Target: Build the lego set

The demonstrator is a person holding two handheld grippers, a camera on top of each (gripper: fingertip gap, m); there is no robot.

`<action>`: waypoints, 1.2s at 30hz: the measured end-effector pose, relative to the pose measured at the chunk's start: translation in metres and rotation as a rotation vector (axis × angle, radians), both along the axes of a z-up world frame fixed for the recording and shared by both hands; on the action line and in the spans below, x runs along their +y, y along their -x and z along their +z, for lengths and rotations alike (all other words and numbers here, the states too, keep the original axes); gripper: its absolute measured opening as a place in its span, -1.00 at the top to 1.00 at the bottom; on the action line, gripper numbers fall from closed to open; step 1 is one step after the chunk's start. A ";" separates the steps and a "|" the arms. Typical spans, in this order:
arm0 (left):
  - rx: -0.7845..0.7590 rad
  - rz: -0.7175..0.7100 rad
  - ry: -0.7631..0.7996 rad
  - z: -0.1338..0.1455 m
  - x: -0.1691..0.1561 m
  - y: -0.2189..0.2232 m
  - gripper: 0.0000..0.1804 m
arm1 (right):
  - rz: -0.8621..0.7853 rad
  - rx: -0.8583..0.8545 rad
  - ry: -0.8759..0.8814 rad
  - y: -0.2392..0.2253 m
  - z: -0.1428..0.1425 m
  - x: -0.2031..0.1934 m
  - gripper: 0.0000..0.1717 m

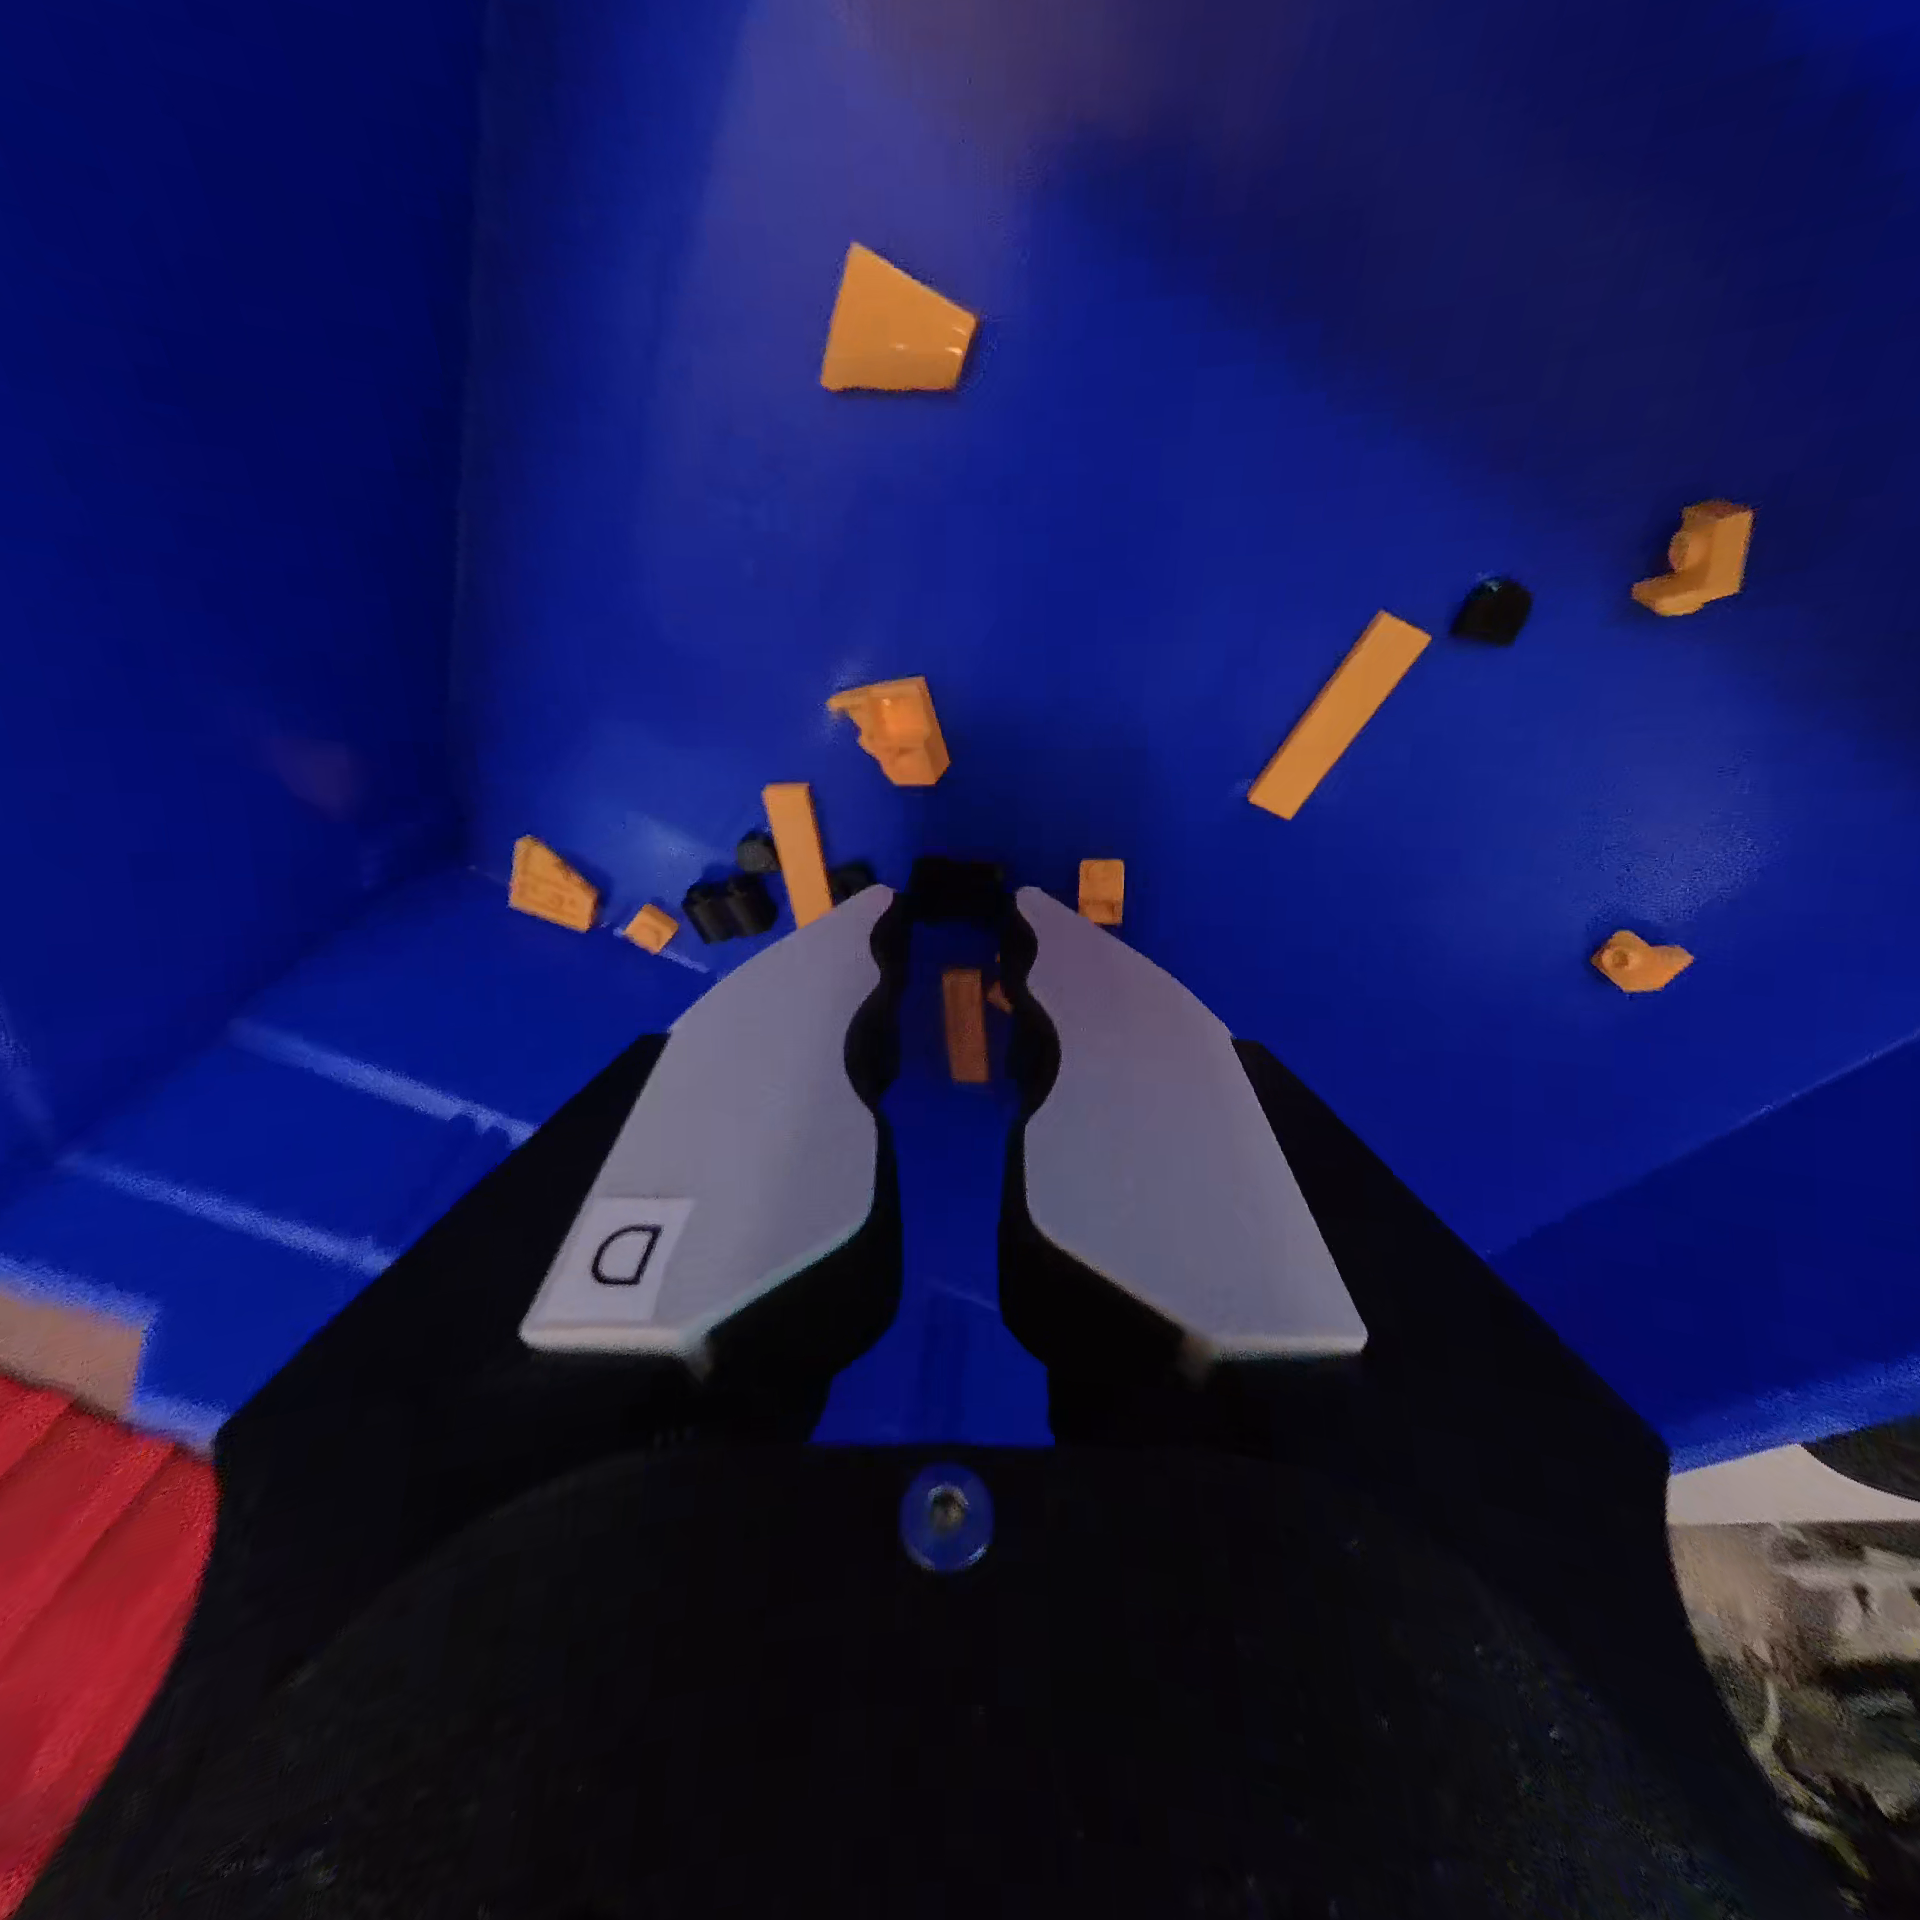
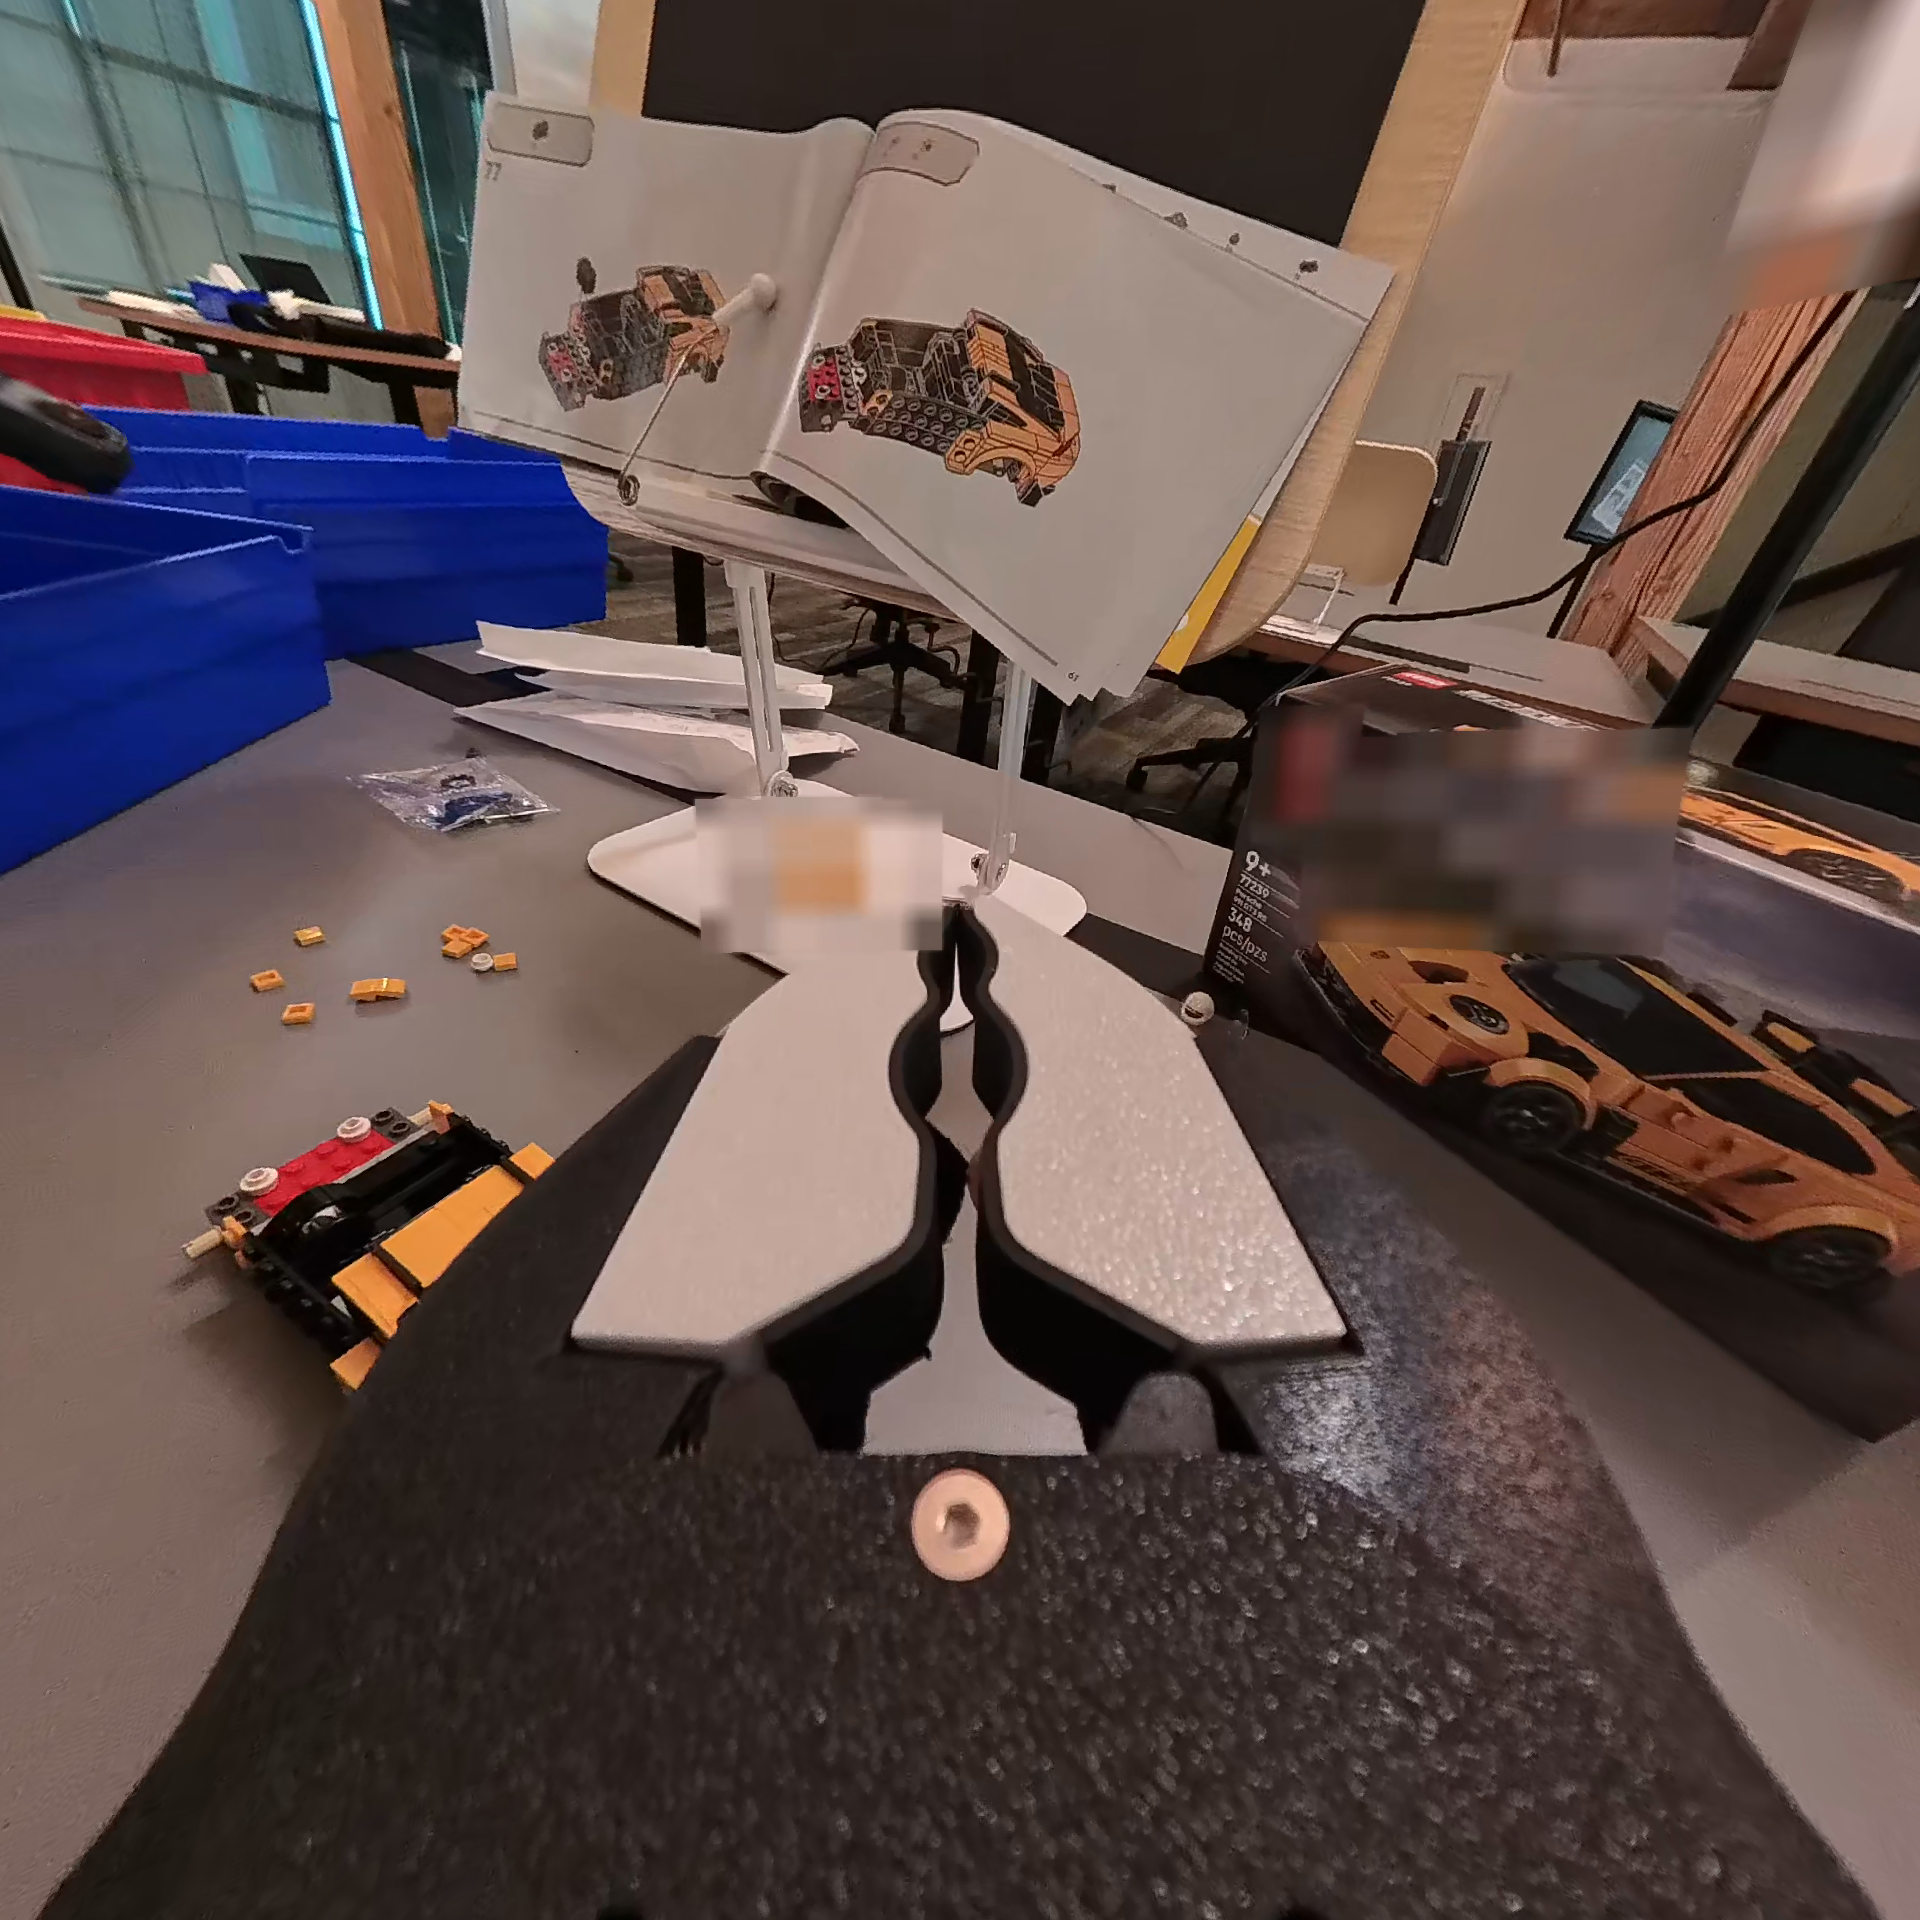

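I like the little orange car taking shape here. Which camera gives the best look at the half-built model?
The right wrist view. The half-built model lies on the grey table, left of the right gripper, with its black, red and orange bricks plain to see. The left wrist view shows none of it, only loose pieces inside a blue bin.

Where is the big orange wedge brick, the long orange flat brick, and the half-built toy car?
big orange wedge brick [image 1: 896, 324], left wrist view, its smooth face
long orange flat brick [image 1: 1338, 713], left wrist view, its middle
half-built toy car [image 2: 364, 1216], right wrist view, its black middle
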State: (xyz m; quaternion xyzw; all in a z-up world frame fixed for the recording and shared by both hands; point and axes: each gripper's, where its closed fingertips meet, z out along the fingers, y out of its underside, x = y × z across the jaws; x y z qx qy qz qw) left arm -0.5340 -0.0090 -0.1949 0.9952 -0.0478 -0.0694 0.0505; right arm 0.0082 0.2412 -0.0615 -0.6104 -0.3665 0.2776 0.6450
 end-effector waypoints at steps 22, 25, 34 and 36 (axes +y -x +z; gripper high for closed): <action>-0.304 -0.991 -0.247 -0.012 0.047 -0.443 0.82 | -0.210 -0.290 0.113 -0.009 -0.058 0.027 1.00; -0.299 -1.000 -0.259 -0.011 0.047 -0.447 0.79 | -0.204 -0.299 0.125 -0.008 -0.059 0.027 1.00; -0.259 -0.836 -0.557 0.075 0.072 -0.390 0.64 | -0.188 -0.294 0.119 -0.007 -0.058 0.025 0.99; -0.126 -0.704 -0.630 0.115 0.079 -0.325 0.68 | -0.185 -0.284 0.123 -0.008 -0.057 0.025 0.99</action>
